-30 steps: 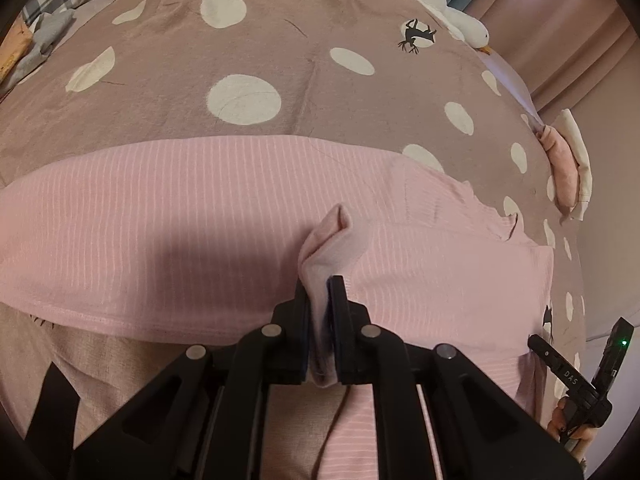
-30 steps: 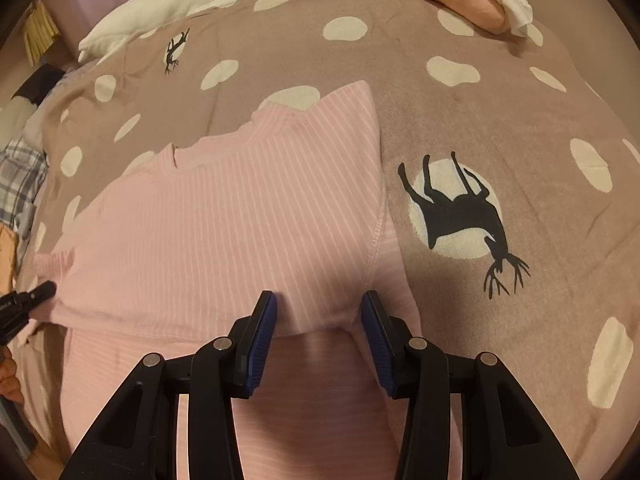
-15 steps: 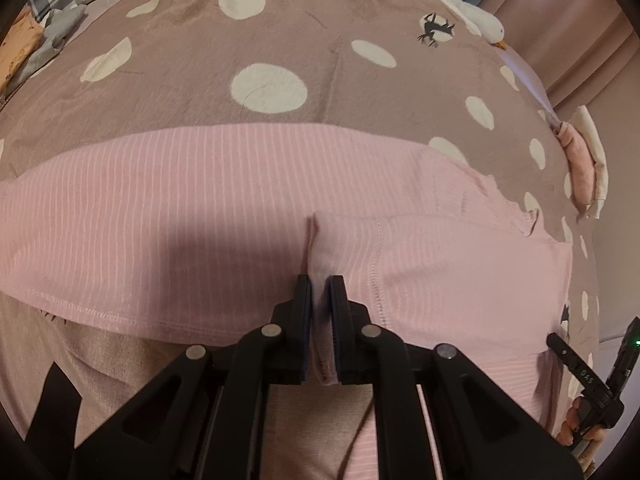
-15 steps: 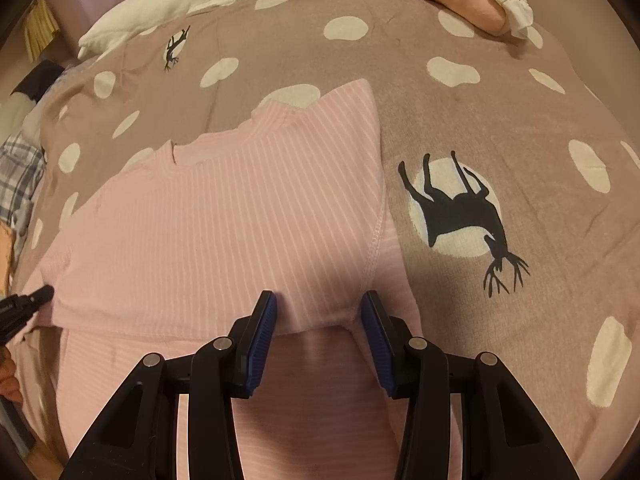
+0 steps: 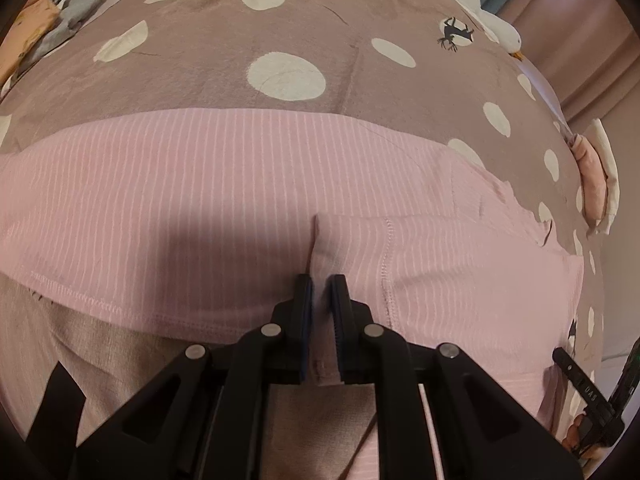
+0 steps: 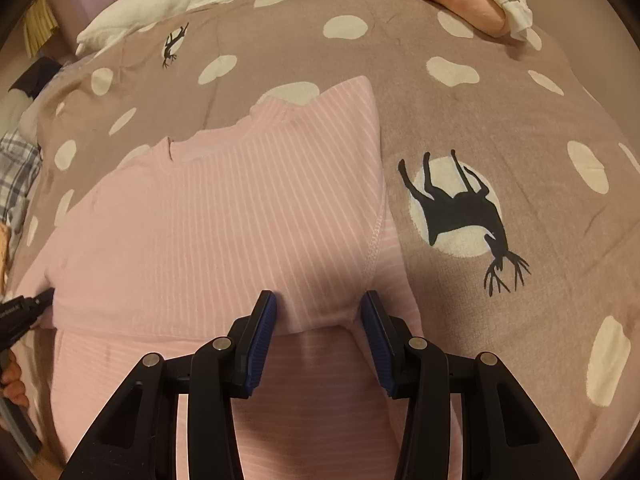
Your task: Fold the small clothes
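A pink striped shirt [image 5: 224, 200] is spread across a taupe bedspread with cream dots [image 5: 224, 20]. A folded sleeve [image 5: 400, 256] is pinched at its edge between the nearly closed fingers of the left claw [image 5: 319, 292]. The right claw [image 5: 588, 392] is seen at 4 o'clock. A white goose plush [image 5: 480, 4] lies at 1 o'clock, folded pink clothes [image 5: 592, 176] at 3 o'clock.

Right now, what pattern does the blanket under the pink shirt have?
The blanket is brownish with white dots and black deer, clearest in the right wrist view.

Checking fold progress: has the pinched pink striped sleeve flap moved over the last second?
Yes. The pink striped sleeve flap went from peaked to flat on the shirt body; left gripper remains shut on it.
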{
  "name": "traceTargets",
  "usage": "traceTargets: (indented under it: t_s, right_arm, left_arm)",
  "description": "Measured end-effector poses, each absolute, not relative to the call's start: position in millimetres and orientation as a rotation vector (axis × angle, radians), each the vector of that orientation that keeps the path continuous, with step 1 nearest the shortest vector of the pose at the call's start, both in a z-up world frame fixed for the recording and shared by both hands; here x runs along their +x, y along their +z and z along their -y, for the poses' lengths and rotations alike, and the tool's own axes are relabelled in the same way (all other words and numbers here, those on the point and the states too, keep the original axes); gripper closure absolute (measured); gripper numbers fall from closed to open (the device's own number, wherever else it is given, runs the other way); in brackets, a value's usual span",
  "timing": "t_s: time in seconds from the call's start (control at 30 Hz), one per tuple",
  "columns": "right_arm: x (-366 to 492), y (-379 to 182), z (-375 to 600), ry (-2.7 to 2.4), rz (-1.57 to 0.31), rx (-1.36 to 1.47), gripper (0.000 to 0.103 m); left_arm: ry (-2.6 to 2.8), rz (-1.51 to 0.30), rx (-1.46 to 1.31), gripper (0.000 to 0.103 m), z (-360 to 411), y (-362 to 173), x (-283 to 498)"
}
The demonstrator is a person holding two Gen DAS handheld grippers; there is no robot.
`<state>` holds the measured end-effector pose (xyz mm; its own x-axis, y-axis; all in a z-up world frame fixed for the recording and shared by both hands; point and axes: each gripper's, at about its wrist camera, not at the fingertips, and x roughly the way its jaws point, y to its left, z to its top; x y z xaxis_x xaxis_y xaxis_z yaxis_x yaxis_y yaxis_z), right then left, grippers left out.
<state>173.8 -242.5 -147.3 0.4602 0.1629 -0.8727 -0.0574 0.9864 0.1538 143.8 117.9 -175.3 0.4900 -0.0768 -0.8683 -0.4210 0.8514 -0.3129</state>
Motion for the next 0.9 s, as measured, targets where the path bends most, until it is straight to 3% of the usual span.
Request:
traceTargets:
  t_s: [0.27,0.33,0.4,0.5,0.6,0.67,0.83,0.9]
  right_arm:
    - [158,-124,248,0.122,-1.029,0.112,0.057]
    - [150,-109,250,0.118,-0.987,0.118,0.057]
    - [140,-91,251,0.125,-0.933,0.126,0.057]
    - [120,-60,250,0.157,-0.844,0.151,0.057]
    - [102,-37,246,0.186,-0.772,0.170,0.054]
    - [91,-28,244,0.202,-0.732,0.175,0.044]
    - [69,-22,233,0.239,-0.684,0.160,0.040]
    - [60,-22,229,0.245,-0.670,0.149,0.028]
  left_arm:
    - [0.258,-0.994,-0.536,0.089,-130,-139,108]
    - [0.274,-0.955,-0.561,0.081,-139,-124,93]
    - [0.300,-0.899,-0.585,0.056,-149,-108,73]
    - [0.364,-0.822,-0.587,0.032,-162,-87,46]
    - [0.427,-0.770,-0.581,0.019,-171,-76,23]
    - [0.477,-0.742,-0.591,0.014,-178,-74,8]
    - [0.548,-0.719,-0.628,0.011,-196,-82,-12]
    - [0.567,-0.720,-0.641,0.011,-204,-86,-16]
